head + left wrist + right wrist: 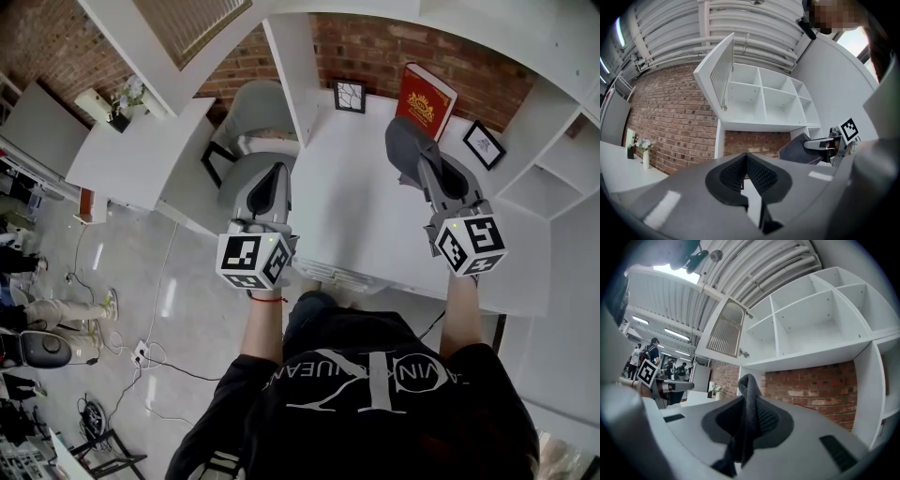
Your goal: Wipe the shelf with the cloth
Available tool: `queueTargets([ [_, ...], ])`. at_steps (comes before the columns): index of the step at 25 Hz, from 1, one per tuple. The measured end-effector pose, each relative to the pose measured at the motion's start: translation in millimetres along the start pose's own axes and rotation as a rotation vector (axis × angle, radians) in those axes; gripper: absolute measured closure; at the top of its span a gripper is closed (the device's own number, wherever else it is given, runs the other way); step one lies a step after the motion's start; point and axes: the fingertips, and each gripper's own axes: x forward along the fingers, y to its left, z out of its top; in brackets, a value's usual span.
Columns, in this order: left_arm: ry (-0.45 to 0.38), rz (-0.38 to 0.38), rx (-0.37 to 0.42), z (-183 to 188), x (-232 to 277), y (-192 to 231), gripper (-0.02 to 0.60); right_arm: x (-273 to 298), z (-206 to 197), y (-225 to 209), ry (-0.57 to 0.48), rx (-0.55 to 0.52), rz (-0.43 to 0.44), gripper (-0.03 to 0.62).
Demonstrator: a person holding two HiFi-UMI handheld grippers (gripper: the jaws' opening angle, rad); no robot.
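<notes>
Hovering just off the left edge of the white shelf [356, 202], the left gripper [746, 158] had its jaws together on nothing, seemingly parked out of the way. Toward the back right corner, the right gripper [750, 401] pinched the grey cloth [411, 142], bunched forward, ready for wiping.

The head view looks steeply down from above onto the white shelf [361, 202], with the brick wall [347, 42] behind it. The left gripper view sits low, off the shelf's left edge, facing level toward it. The right gripper view sits close over the shelf, facing the wall. Both gripper views share the compartments [764, 96] above the shelf.
</notes>
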Motion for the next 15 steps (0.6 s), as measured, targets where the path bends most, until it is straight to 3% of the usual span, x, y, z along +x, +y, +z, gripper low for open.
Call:
queueTargets([
  [15, 0.015, -0.014, 0.034, 0.8, -1.5, -9.2, 0.595, -6.8, -2.6, 4.9, -0.008, 0.005, 0.023, 0.537],
])
